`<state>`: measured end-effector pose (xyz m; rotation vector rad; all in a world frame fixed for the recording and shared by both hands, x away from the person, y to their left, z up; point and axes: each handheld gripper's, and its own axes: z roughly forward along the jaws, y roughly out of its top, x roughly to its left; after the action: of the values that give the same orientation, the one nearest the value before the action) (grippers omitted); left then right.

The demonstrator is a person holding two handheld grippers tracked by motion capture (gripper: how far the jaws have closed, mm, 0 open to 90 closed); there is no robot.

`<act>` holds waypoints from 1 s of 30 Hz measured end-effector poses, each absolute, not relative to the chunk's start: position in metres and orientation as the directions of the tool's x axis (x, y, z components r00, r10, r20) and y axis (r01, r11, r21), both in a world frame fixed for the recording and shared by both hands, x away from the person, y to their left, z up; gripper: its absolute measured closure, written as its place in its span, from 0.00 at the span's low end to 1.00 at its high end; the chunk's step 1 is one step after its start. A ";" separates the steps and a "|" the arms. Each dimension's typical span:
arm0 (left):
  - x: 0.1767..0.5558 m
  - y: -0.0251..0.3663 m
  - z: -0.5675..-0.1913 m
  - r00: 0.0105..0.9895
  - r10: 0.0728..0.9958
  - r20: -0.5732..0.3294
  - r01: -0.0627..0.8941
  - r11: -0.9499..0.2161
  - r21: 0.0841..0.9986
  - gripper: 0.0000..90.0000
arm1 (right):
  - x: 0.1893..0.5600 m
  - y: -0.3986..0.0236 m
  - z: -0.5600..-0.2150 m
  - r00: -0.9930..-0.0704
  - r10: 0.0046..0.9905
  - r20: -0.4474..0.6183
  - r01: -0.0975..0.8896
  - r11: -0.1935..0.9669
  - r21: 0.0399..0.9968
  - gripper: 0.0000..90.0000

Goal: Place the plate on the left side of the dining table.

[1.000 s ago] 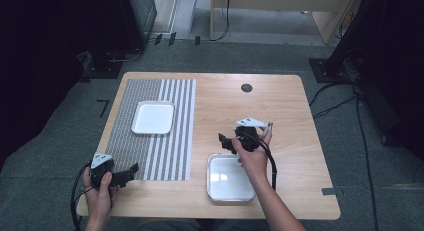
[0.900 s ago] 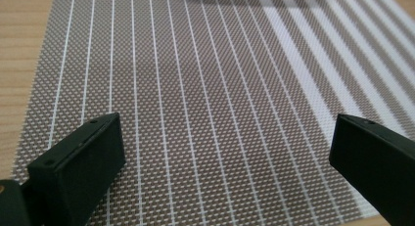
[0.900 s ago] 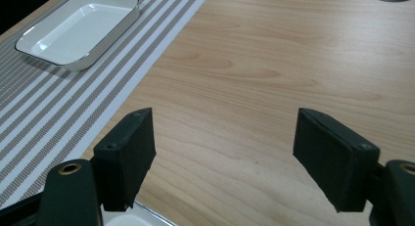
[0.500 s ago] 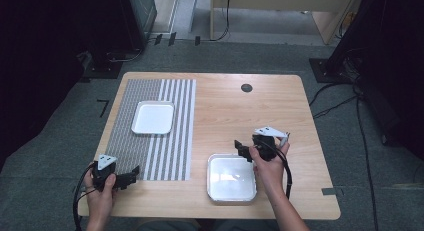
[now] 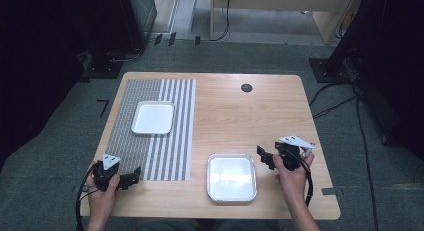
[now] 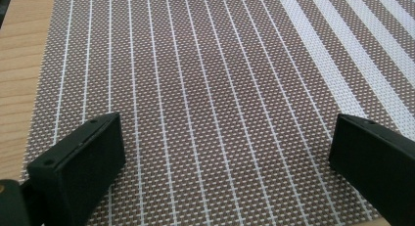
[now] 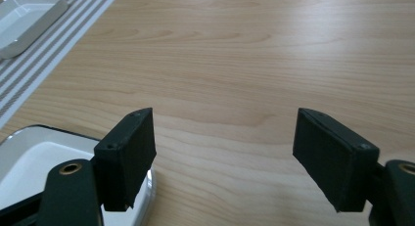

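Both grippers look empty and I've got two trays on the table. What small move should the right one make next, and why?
Probably ease the right gripper left toward the near tray. Its fingers stand wide apart, holding nothing, and that tray's rim lies just beside them. The far tray sits away on the striped mat, nearer the left gripper.

Lab: lone table (image 5: 280, 116), floor cables (image 5: 350, 98), dark equipment.

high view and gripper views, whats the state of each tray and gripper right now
left gripper: open, empty, over the striped mat
right gripper: open, empty, beside the near tray
near tray: empty, on bare wood
far tray: empty, on the mat
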<state>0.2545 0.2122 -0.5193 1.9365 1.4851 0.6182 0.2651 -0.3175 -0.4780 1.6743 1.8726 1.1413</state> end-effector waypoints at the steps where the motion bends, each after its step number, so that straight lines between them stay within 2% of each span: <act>1: 0.255 0.212 -0.519 0.260 0.966 -0.002 0.678 -0.181 0.712 0.00 | 0.263 -0.322 -0.478 -0.210 0.950 0.229 0.640 -0.044 0.767 0.27; 30: 0.255 0.212 -0.519 0.260 0.965 -0.001 0.679 -0.182 0.712 0.00 | 0.205 -0.442 -0.514 0.011 0.978 0.210 0.666 -0.164 0.728 0.27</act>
<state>0.2545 0.2121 -0.5193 1.9374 1.4850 0.6191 0.2046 -0.4419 -0.5145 1.8689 1.6807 0.9780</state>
